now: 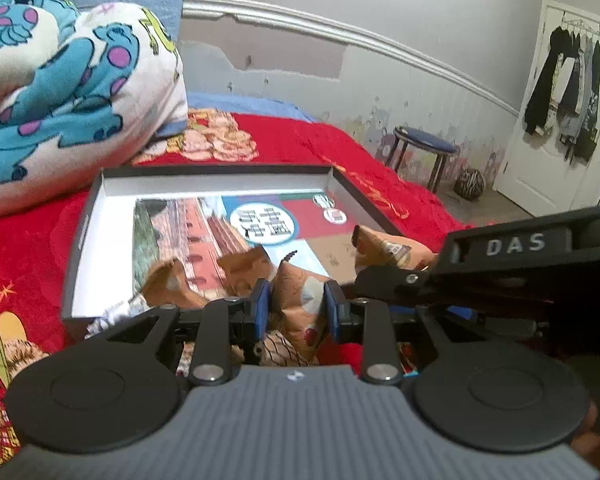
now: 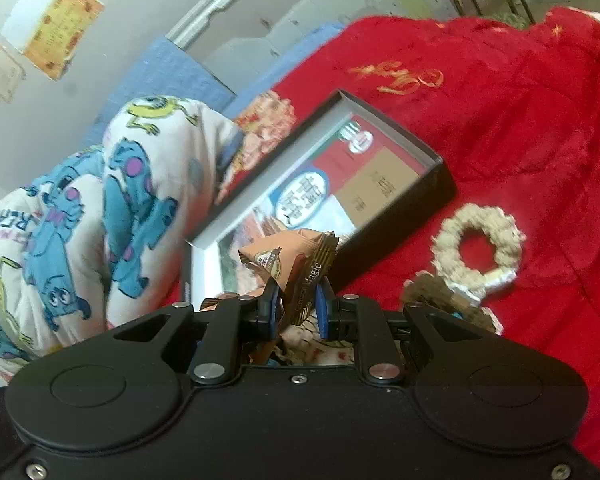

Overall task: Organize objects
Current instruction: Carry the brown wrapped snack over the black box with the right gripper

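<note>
Both grippers tilt downward over the near end of the box [image 1: 100,216]. Loose packets there are blurred. The left gripper [image 1: 296,306] pinches a tan packet [image 1: 300,308] between its blue pads; the right gripper [image 2: 298,306] is clamped narrowly on a brown wrapper [image 2: 310,280] beside the box.

The left gripper [image 1: 296,304] pinches an orange snack packet [image 1: 300,300] between its blue pads, above the near edge of a shallow open box [image 1: 216,184] on the red blanket [image 1: 300,140]. More orange packets [image 1: 204,276] lie inside; the right gripper [image 1: 388,276] holds another packet [image 1: 384,246].
</note>
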The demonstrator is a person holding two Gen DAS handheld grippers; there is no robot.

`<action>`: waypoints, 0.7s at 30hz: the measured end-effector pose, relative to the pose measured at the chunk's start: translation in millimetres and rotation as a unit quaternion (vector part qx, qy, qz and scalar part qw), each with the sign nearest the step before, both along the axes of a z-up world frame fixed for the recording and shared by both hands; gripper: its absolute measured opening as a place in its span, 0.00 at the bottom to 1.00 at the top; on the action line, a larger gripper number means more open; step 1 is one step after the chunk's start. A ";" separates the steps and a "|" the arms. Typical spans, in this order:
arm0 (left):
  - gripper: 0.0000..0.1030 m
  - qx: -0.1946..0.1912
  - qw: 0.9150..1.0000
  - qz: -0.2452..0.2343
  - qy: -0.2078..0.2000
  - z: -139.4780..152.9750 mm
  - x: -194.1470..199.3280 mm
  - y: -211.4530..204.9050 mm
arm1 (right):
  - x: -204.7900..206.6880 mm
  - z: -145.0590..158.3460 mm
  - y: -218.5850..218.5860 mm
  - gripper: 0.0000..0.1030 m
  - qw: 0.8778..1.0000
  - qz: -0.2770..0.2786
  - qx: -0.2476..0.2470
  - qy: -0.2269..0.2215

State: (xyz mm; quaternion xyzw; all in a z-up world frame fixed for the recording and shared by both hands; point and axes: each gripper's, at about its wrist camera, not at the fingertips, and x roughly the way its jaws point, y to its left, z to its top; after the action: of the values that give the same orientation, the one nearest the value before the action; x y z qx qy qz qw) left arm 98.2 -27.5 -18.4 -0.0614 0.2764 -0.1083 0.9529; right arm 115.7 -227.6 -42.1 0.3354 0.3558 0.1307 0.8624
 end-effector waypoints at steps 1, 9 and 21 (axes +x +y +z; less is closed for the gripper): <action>0.32 -0.003 1.000 0.002 -0.003 1.7 0.0 1.4 | -0.9 1.5 -0.2 0.18 1.000 0.002 0.008 -0.006; 0.32 -0.004 0.999 0.016 -0.029 16.5 -2.6 6.4 | -1.9 17.6 5.1 0.18 0.998 0.036 0.039 -0.044; 0.32 -0.011 0.998 0.027 -0.061 34.3 -10.3 6.8 | 1.2 45.7 6.0 0.18 0.994 0.050 0.043 -0.083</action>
State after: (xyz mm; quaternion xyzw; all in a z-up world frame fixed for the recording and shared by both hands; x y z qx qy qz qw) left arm 87.9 -20.6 15.9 -0.0724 0.2144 -0.0893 0.9700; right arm 116.9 -221.6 3.6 0.3422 0.2932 0.2166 0.8660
